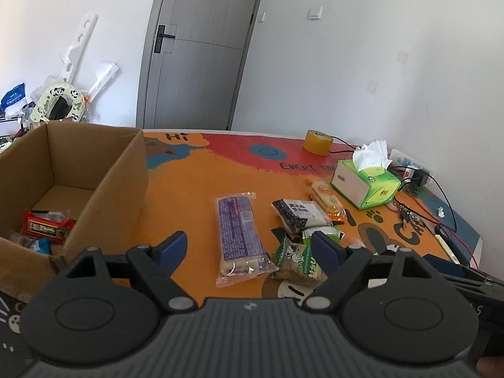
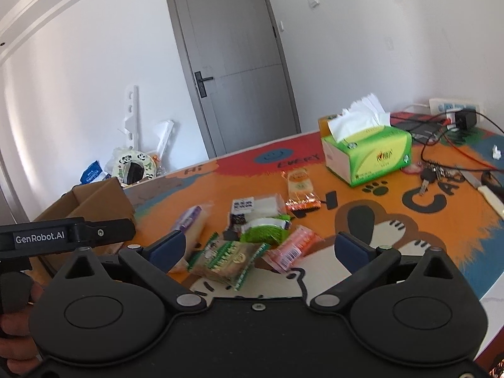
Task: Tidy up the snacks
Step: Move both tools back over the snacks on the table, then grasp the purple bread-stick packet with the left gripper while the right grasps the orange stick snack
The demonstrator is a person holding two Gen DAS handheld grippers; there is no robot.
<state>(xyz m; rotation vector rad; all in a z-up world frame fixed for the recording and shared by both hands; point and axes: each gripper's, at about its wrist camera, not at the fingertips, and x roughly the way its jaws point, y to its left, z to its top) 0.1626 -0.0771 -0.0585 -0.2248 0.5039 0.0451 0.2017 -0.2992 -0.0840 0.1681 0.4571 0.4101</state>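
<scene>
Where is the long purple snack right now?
In the left wrist view the long purple snack lies flat on the orange table mat, between the cardboard box on its left and the green snack packet on its right.

White walls [image 1: 362, 63] meet at a corner beside a closed grey door [image 1: 201, 47] with a dark handle. Light switches [image 1: 315, 12] sit on the wall right of the door. Daylight falls evenly across the room. White plastic pieces [image 1: 78, 47] lean against the left wall above a pile of clutter.
</scene>
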